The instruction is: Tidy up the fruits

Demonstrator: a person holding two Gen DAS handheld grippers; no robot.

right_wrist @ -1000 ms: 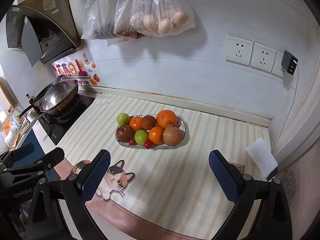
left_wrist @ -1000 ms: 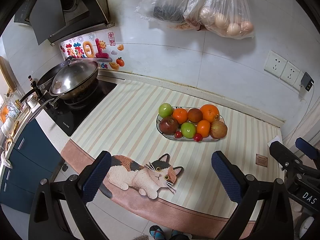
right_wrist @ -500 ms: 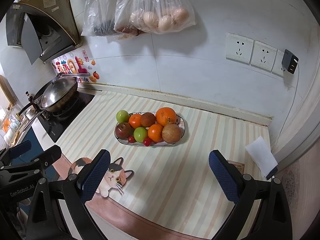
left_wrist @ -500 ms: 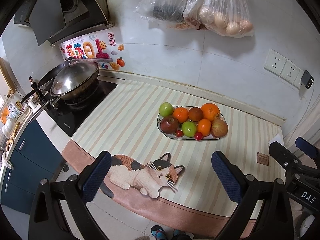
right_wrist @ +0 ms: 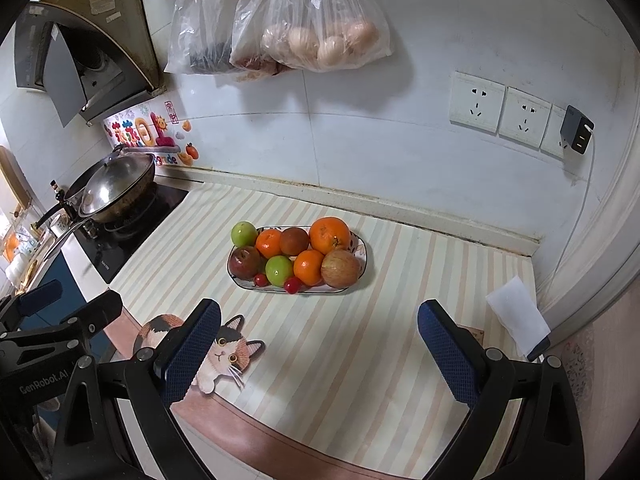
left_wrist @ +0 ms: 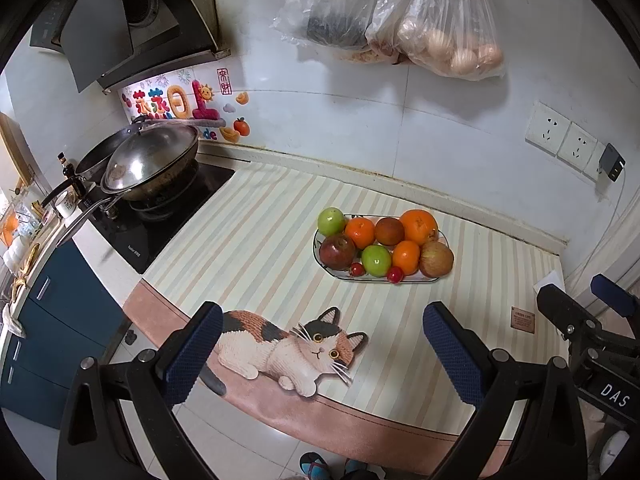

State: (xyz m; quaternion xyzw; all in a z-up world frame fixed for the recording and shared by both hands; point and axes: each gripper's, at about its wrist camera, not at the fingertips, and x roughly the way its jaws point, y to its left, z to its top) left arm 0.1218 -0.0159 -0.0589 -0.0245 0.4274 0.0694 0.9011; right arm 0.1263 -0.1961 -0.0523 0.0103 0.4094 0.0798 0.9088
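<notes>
An oval white plate on the striped counter mat holds the fruit: two green apples, reddish apples, several oranges and small red cherry tomatoes. My left gripper hangs open over the mat's front edge, well short of the plate, nothing between its fingers. My right gripper is likewise open and empty, in front of the plate. Each gripper shows at the edge of the other's view.
A lidded wok sits on the black hob at the left. Plastic bags of food hang on the tiled wall. Wall sockets and a white paper are at the right. The mat has a cat picture.
Both views have shifted slightly; the plate sits a little higher in frame, so both grippers have drawn back or tilted a touch. Fingers stay open, the fruit unmoved.
</notes>
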